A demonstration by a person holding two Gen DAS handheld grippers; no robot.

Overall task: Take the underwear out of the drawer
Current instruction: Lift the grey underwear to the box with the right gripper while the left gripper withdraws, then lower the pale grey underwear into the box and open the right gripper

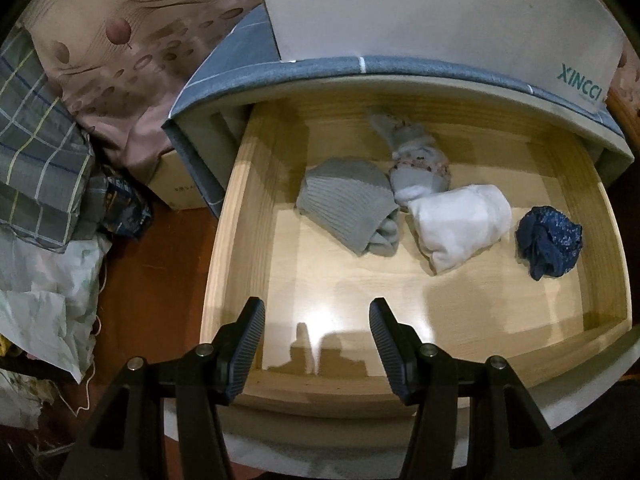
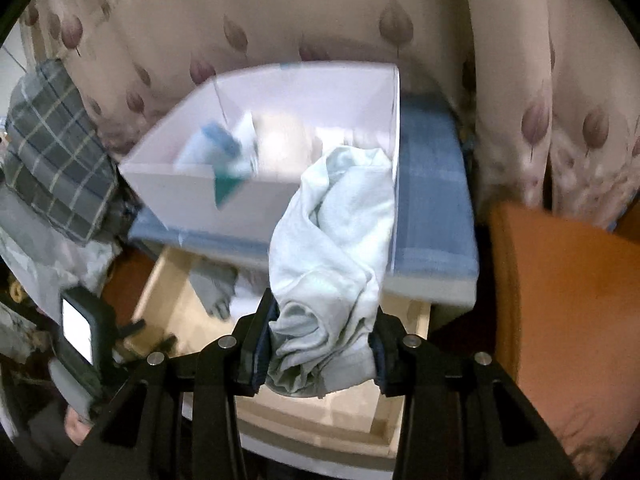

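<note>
- So, the drawer [image 1: 256,184] stands pulled wide out of its blue-topped cabinet [image 1: 400,65], and I judge the opening step done; the wooden floor lies mostly bare toward the front.
- On the cabinet top sits a white box [image 2: 256,200], open upward, with a few things already in it. Whether it is where the clothes should go, I cannot tell.
- My right gripper [image 2: 320,340] pinches a pale bluish-white garment [image 2: 332,240], which I take to be the underwear. It hangs bunched between the pads, clear above the drawer and in front of the box's near corner. So one piece looks to be out, though not yet set down anywhere.
- My left gripper [image 1: 316,344] hangs over the drawer's front edge with its fingers spread and nothing between them, pointing down at the bare floor.
- Left inside, toward the back: a grey ribbed bundle [image 1: 348,208], a white roll [image 1: 460,224] touching it, a small patterned bundle [image 1: 420,168] just behind both, and a dark blue crumple [image 1: 550,240] apart at the right.
- Which of those count as underwear I cannot say; some look like socks.
- My guess: roughly the first piece of several, with setting it down still ahead.
</note>
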